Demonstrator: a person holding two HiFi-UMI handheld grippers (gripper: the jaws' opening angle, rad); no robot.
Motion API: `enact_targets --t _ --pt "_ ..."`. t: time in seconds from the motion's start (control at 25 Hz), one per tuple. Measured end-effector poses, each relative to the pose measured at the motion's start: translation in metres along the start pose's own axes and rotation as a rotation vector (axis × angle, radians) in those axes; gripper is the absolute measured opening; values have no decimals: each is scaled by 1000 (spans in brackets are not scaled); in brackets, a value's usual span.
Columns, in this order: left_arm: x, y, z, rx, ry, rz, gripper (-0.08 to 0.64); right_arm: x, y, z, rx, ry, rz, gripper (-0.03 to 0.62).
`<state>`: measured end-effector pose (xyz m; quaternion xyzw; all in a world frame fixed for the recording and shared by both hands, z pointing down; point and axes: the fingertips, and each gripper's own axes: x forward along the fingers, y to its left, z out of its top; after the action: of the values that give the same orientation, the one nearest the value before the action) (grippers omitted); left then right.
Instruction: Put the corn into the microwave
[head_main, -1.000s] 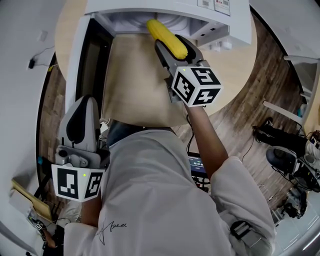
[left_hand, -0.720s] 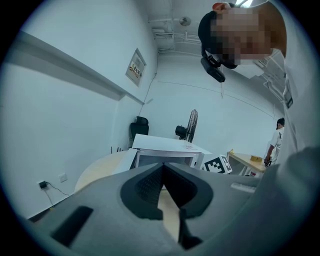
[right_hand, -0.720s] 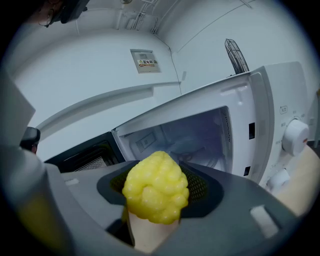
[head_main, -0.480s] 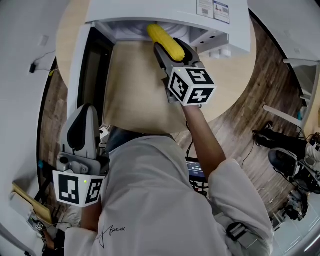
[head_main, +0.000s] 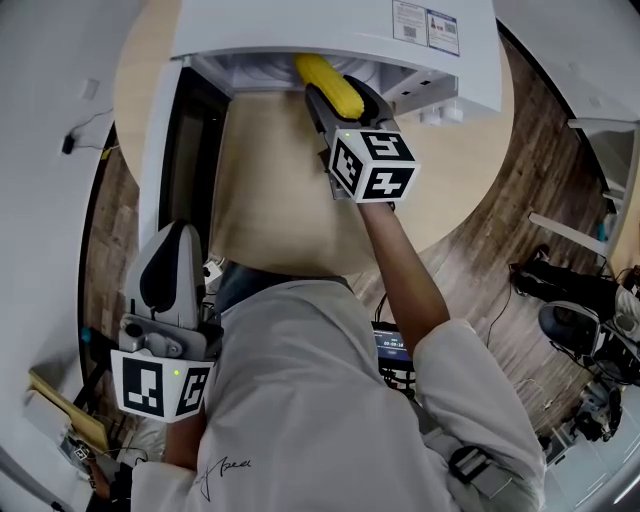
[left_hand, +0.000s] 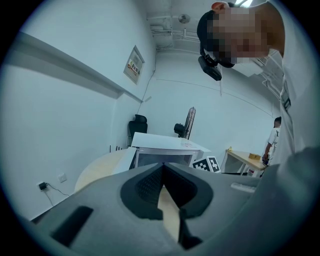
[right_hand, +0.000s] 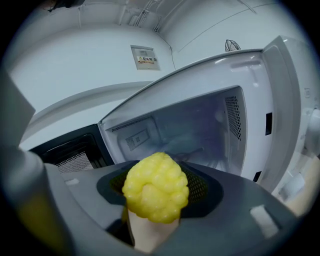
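Observation:
A yellow corn cob (head_main: 328, 82) sticks out of my right gripper (head_main: 337, 95), which is shut on it. Its far tip sits under the front edge of the white microwave (head_main: 350, 28) on the round wooden table (head_main: 270, 170). In the right gripper view the corn (right_hand: 156, 187) points end-on into the open white cavity (right_hand: 190, 135), and the door (right_hand: 70, 150) hangs open at the left. My left gripper (head_main: 168, 265) is held low beside the person's body, shut and empty; in its own view the jaws (left_hand: 161, 182) meet with nothing between them.
The microwave door (head_main: 165, 140) swings out along the left side of the table. Dark wooden floor surrounds the table, with cables and equipment (head_main: 580, 330) at the right. In the left gripper view there are chairs and a second table (left_hand: 245, 160) far off.
My right gripper has carried the corn forward, so its tip now lies deeper under the microwave's front edge. The left gripper has barely moved.

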<state>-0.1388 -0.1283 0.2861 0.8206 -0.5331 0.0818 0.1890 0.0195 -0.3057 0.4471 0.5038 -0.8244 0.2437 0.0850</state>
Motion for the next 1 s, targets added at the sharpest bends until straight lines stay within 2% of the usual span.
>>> enact_targets --t 0.6,0.88,1.0 --pt "-10 9 -6 22 39 -14 -9 43 -10 0 -54 -7 -61 258" --pt "-8 8 -8 4 39 -31 -9 58 -18 4 -84 -12 -90 258" --pt "-4 3 -10 -28 42 -57 -9 64 -22 5 -92 -12 -103 258"
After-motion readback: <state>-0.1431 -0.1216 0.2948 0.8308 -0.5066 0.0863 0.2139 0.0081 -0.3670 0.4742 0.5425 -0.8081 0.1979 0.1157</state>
